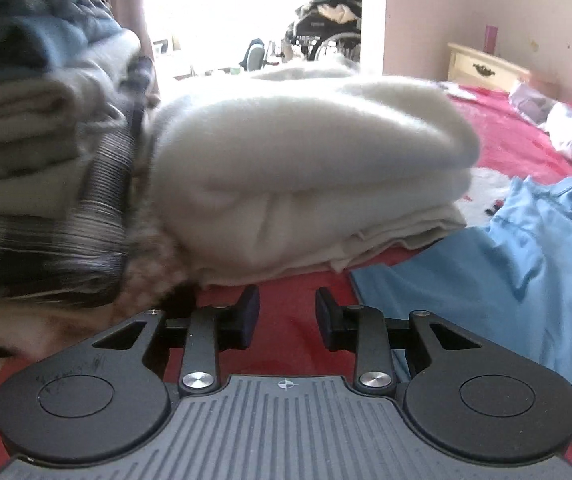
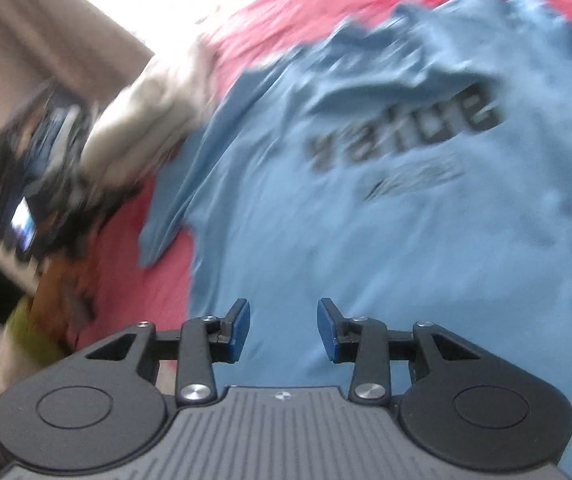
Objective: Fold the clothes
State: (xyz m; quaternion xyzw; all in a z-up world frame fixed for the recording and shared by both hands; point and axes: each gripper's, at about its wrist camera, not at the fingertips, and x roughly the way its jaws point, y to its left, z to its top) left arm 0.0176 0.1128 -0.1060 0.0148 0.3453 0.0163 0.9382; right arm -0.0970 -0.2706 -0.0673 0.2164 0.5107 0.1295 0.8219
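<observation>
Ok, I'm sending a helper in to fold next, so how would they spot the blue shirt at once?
Start at the bed with the red cover. Near its front a stack of folded white and cream laundry sits, and the light blue T-shirt lies spread out right beside it. It is the only blue piece lying unfolded, with dark lettering across the chest.

A light blue T-shirt lies spread and rumpled on the red bedcover, dark blurred lettering across its chest, the cloth reaching from just beyond the right fingers up past them and out to their right. One sleeve juts out to the left of those fingers. Seen past the left fingers, the same shirt lies to their right, creased, its edge near the right fingertip. Straight ahead of the left fingers sits a folded cream garment in thick rounded layers, and to their left a blurred stack of folded clothes, grey, striped and blue.
</observation>
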